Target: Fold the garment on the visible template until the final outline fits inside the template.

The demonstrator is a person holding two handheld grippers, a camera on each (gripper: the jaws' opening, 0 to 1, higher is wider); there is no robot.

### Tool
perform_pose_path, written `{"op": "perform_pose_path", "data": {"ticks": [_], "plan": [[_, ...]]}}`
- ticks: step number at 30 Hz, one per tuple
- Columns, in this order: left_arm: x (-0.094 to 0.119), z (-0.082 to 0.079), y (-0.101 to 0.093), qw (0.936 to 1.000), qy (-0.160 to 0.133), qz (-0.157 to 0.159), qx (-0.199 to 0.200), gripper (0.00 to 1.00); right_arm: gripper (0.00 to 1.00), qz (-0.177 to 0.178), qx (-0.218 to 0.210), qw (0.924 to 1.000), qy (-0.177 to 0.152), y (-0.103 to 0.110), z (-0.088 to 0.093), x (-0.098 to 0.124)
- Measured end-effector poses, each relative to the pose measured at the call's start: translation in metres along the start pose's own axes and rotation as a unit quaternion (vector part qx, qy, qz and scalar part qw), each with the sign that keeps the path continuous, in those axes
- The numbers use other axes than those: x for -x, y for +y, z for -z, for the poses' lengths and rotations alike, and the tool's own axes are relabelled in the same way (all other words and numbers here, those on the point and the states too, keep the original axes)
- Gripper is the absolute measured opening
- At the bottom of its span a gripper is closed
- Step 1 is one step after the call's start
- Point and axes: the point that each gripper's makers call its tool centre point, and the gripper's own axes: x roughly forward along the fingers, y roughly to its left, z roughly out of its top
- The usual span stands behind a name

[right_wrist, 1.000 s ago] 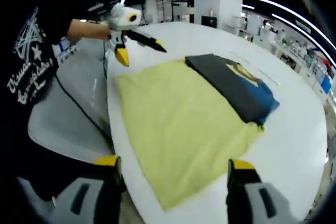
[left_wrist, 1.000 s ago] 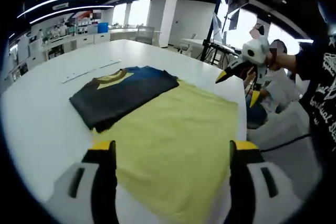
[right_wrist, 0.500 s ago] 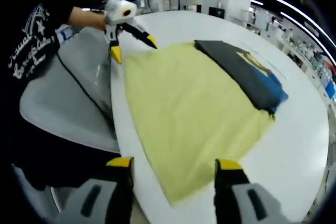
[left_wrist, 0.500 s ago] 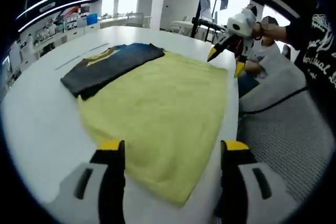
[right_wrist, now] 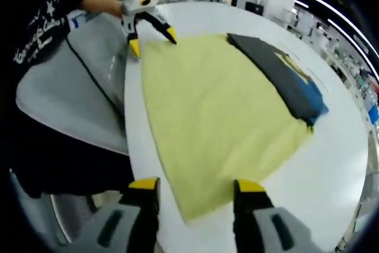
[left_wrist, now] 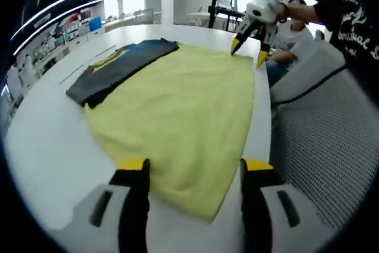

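Observation:
A large yellow cloth (left_wrist: 177, 105) (right_wrist: 213, 111) lies flat on the white table. A folded dark garment (left_wrist: 115, 63) (right_wrist: 284, 75) with a yellow collar and a blue part rests along its far edge. In the left gripper view, my left gripper (left_wrist: 195, 167) is open, its jaws straddling the cloth's near corner. The right gripper (left_wrist: 247, 51) hangs open over the far corner by the table edge. In the right gripper view, my right gripper (right_wrist: 196, 186) is open just above its own near corner. The left gripper (right_wrist: 153, 44) is open at the opposite corner, held by a hand.
The white round table (left_wrist: 47, 134) (right_wrist: 331, 164) ends close beside the cloth. A grey chair (left_wrist: 320, 117) (right_wrist: 71, 87) stands against that edge. A person's dark printed sleeve (right_wrist: 35, 28) reaches in. A thin white strip (left_wrist: 83, 63) lies beyond the garment.
Both grippers have dropped lower and nearer to the yellow cloth's corners. The gap between each pair of jaws has narrowed. The garment and cloth lie as before.

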Motion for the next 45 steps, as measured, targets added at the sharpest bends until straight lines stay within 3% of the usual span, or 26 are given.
{"op": "perform_pose_path", "data": {"ticks": [6,10,17,23,31,35,43,45], "plan": [[0.000,0.001,-0.001,0.9998,0.006,0.006,-0.016,0.55,0.41,-0.008,-0.002,1.0000,-0.003,-0.001,0.001,-0.001],[0.001,0.002,-0.001,0.9997,0.010,0.008,-0.019,0.52,0.34,-0.009,-0.002,1.0000,-0.003,-0.005,0.002,-0.001],[0.002,0.002,0.000,0.9992,0.020,0.017,-0.029,0.41,0.19,-0.014,0.001,0.9999,-0.001,-0.009,0.001,-0.001],[0.003,0.001,-0.007,0.9979,0.029,0.030,-0.049,0.26,0.04,0.003,-0.006,1.0000,0.001,-0.019,0.003,-0.001],[0.003,0.003,-0.007,0.9975,0.034,0.036,-0.050,0.17,0.01,0.006,-0.008,0.9999,0.000,-0.020,0.002,-0.001],[0.003,0.003,0.001,0.9982,0.042,0.025,-0.034,0.06,0.00,0.007,-0.007,1.0000,0.000,-0.020,0.001,0.000],[0.009,0.003,-0.004,0.9983,0.044,0.027,-0.026,0.04,0.00,0.003,-0.019,0.9997,-0.016,-0.013,-0.001,0.003],[0.013,0.004,-0.007,0.9984,0.044,0.034,0.006,0.04,0.00,0.000,-0.021,0.9996,-0.019,-0.010,-0.001,0.004]]}}
